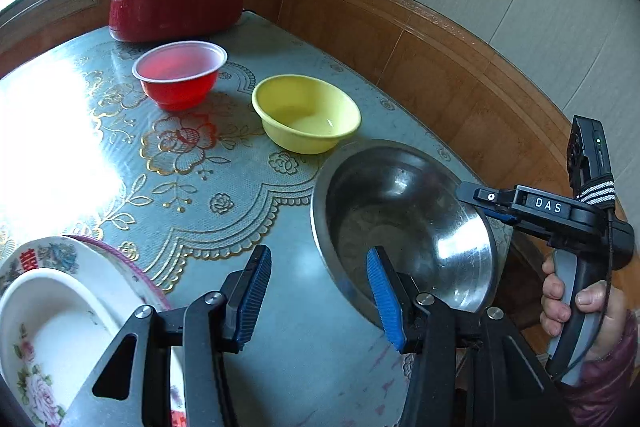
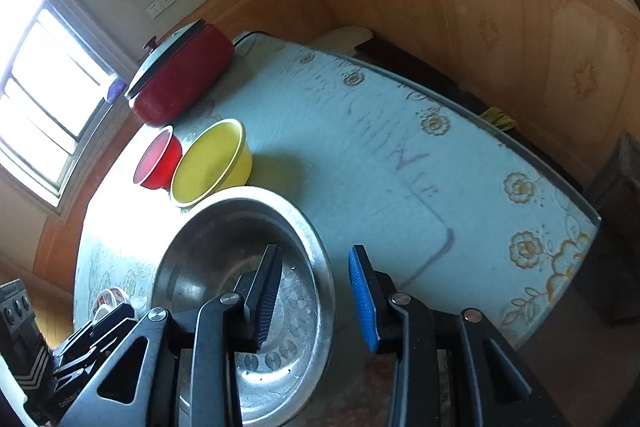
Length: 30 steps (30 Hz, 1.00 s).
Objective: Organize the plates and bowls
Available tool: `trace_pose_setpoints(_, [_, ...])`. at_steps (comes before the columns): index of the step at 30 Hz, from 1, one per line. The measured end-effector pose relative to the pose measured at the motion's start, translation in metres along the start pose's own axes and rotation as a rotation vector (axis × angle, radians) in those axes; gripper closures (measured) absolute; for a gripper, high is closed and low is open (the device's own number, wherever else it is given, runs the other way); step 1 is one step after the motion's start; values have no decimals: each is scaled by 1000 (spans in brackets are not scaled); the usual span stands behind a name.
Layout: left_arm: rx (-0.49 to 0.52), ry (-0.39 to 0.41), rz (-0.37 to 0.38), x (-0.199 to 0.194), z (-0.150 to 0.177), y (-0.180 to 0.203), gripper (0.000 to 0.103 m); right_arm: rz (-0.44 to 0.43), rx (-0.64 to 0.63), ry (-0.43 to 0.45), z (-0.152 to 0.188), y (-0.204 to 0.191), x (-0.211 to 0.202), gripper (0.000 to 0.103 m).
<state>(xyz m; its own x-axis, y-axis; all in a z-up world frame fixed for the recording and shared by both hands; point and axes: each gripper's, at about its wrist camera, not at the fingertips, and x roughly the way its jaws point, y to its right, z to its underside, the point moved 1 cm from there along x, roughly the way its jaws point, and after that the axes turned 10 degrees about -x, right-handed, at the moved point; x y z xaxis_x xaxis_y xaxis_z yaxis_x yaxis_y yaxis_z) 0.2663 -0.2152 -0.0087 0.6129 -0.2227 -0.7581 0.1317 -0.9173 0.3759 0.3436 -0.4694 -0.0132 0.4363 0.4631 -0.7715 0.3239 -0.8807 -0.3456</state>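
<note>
Seemingly, the steel bowl (image 2: 248,291) at lower centre of the right view is being approached — its rim is straddled, unpinched, by the spread right gripper (image 2: 316,291), the left gripper (image 1: 320,291) is spread on nothing, and closing on that rim is called for next.

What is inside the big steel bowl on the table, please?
The steel bowl holds no dish or food; only its shiny, scuffed bottom shows. In both wrist views a gripper finger covers part of the near wall, so that patch cannot be checked.

Home dining corner: floral tablecloth (image 1: 192,163), red cooker (image 1: 176,11), wood-panelled wall (image 2: 500,7)
</note>
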Motion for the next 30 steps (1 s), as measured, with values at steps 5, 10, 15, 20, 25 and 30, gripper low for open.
trace_pose_setpoints(5, [-17,-28,18,17,2,5,53,-60,-28,-36,0,-3,14,69])
trace_pose_setpoints(10, [-15,-40,39,25,7,9,54,-85,-57,-62,2,-9,22,67])
trace_pose_setpoints(15, [7,-26,46,22,14,12,55,-110,-84,-78,2,-15,26,67])
trace_pose_setpoints(20, [-4,-4,30,12,20,6,55,-146,-122,-86,2,-28,26,67])
trace_pose_setpoints(25, [-8,15,2,-2,24,-6,54,-183,-181,-99,2,-48,30,67])
trace_pose_setpoints(30, [-36,8,-24,-9,32,-21,54,-213,-228,-153,10,-61,42,67])
